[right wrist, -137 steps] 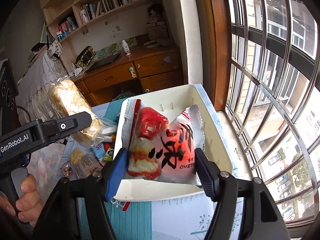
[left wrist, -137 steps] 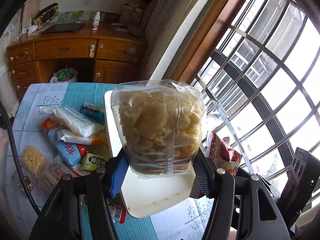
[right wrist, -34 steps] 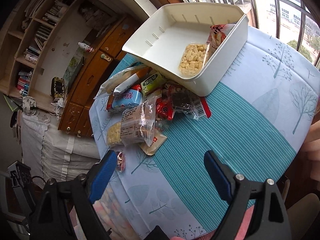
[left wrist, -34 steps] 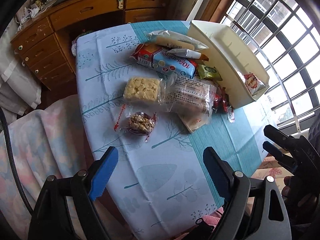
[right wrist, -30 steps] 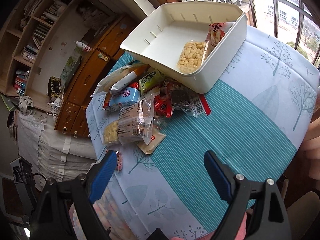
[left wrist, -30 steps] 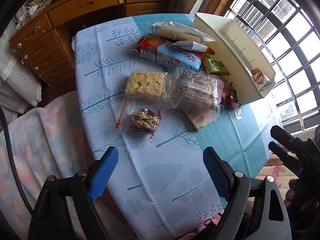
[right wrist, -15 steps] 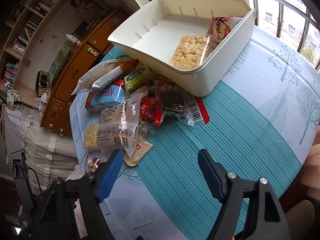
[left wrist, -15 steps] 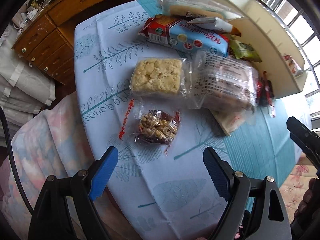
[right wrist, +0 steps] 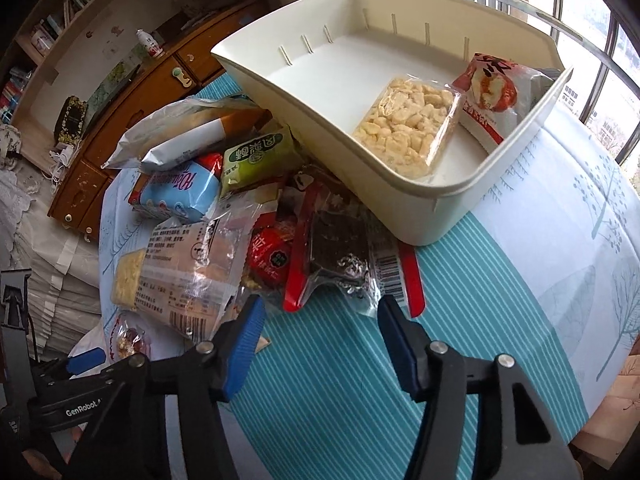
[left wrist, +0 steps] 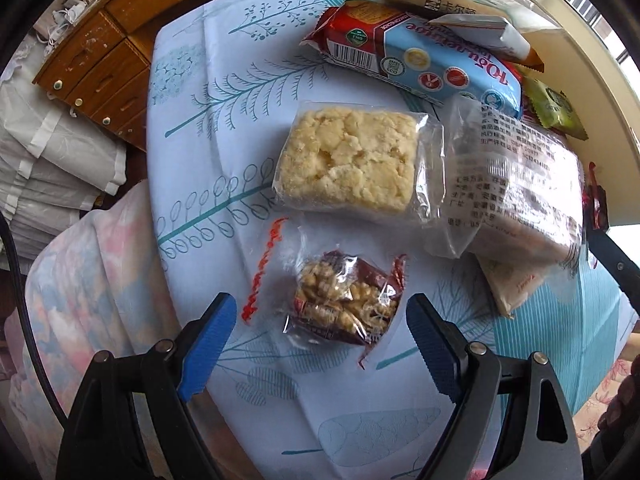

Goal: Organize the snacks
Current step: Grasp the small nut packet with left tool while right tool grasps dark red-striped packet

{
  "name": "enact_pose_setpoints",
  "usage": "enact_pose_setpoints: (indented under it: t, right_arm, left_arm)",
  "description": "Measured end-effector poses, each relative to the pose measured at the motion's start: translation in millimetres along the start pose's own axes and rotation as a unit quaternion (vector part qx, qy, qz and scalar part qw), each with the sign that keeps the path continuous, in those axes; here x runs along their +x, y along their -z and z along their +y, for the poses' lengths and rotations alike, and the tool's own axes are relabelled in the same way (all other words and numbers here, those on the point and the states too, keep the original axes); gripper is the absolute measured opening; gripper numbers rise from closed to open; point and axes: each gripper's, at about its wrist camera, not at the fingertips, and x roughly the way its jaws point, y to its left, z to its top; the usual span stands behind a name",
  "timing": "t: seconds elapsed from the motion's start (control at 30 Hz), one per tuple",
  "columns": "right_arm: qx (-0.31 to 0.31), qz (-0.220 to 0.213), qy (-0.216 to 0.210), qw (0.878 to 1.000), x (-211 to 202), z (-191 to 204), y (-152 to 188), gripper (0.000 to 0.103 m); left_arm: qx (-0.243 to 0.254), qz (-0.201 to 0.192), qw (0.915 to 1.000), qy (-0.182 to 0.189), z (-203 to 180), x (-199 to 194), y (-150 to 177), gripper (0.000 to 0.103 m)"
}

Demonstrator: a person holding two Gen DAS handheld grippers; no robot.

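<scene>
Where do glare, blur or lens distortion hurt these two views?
Left wrist: glare and blur smear the print on the clear wrapper; the walnut packet stays sharp. Right wrist: windows blow out, the white bin is evenly lit; fisheye bends the table edge.

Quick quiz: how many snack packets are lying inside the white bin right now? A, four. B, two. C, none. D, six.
B: the right wrist view shows only two packets in the white bin, a clear pack of pale puffed pieces and beside it a red and white bag; the other snacks lie outside on the table.
</scene>
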Motion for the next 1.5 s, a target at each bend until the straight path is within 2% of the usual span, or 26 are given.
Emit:
enact_pose_setpoints:
  t: [0.23, 0.37, 0.5, 0.63, 0.73, 0.83, 1.17, 1.5]
  right_arm:
    - [-0.008, 0.0, 0.005, 1.0, 14.6, -2.7, -7.3, 0.048]
    - [-0.012, -0.002, 0.003, 1.0, 16.5, -2.7, -7.9, 0.048]
    - [-0.016, -0.009, 0.001, 1.0, 16.5, -2.0, -8.5, 0.047]
    - [-0.014, -0.01, -0.001, 1.0, 16.3, -3.8, -9.4, 0.042]
    - [-0.013, -0.008, -0.007, 1.0, 15.3, -6.1, -10.6, 0.04]
    - [-0.02, -0.012, -0.01, 1.0, 12.5, -7.1, -12.0, 0.037]
    - [-0.045, -0.026, -0.024, 0.998, -3.0, 2.1, -2.9, 0.035]
    - [-0.066, -0.058, -0.042, 0.995, -37.5, 17.8, 19.5, 0.035]
  left_arm:
    - [-0.009, 0.008, 0.9999, 0.001, 6.4, 10.6, -5.8, 0.086]
    - [-0.018, 0.014, 0.9997, 0.0, 11.2, 15.9, -6.8, 0.086]
    - [-0.033, 0.018, 0.9993, 0.009, 19.6, 19.0, -5.4, 0.079]
    - [-0.024, 0.008, 0.9997, 0.006, 18.7, 15.0, -5.5, 0.07]
    - [-0.016, 0.005, 0.9997, 0.018, 12.4, 10.4, -3.6, 0.052]
    - [-0.013, 0.009, 0.9999, 0.003, 9.3, 10.0, -1.5, 0.051]
    - [-0.007, 0.009, 0.9999, 0.009, -2.6, -3.2, 12.0, 0.051]
    - [0.008, -0.027, 0.9986, 0.044, -8.8, -44.8, 36.8, 0.051]
